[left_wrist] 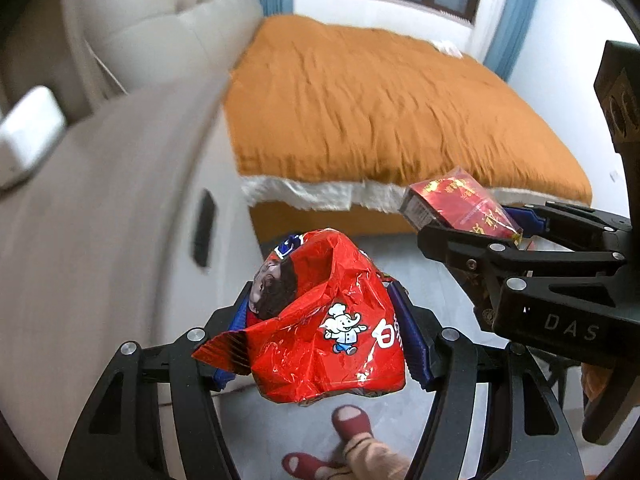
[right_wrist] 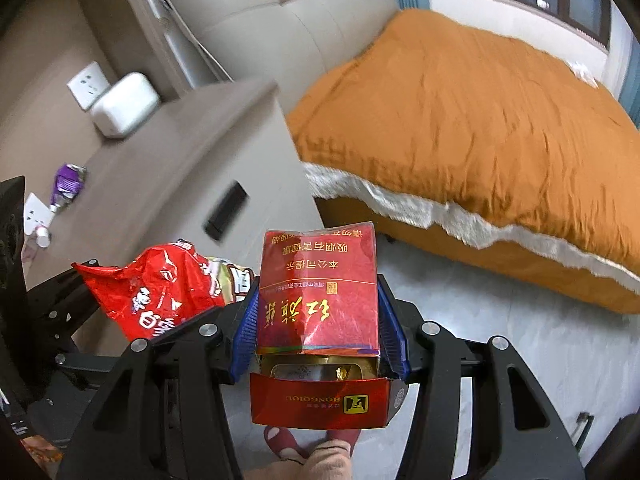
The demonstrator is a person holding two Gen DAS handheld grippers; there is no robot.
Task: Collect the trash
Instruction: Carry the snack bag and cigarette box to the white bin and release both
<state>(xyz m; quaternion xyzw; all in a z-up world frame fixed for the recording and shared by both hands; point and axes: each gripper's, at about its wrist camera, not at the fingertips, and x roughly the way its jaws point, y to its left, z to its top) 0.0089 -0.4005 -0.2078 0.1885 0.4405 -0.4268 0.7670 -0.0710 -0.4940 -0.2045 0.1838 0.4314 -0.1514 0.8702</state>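
My left gripper (left_wrist: 324, 328) is shut on a crumpled red snack bag (left_wrist: 324, 328) and holds it in the air above the grey floor. My right gripper (right_wrist: 318, 320) is shut on a red cigarette pack (right_wrist: 320, 304) with its lid flipped open. The two grippers are side by side; in the left wrist view the right gripper (left_wrist: 480, 220) with the pack (left_wrist: 460, 204) is at the right, and in the right wrist view the snack bag (right_wrist: 160, 292) is at the left. A purple wrapper (right_wrist: 68, 182) lies on the nightstand top.
A beige nightstand (right_wrist: 168, 168) stands left of the bed, with a white box (right_wrist: 124, 104) on it near wall sockets. The bed with an orange cover (right_wrist: 460, 120) fills the right. The person's red slippers (left_wrist: 352, 424) are on the floor below.
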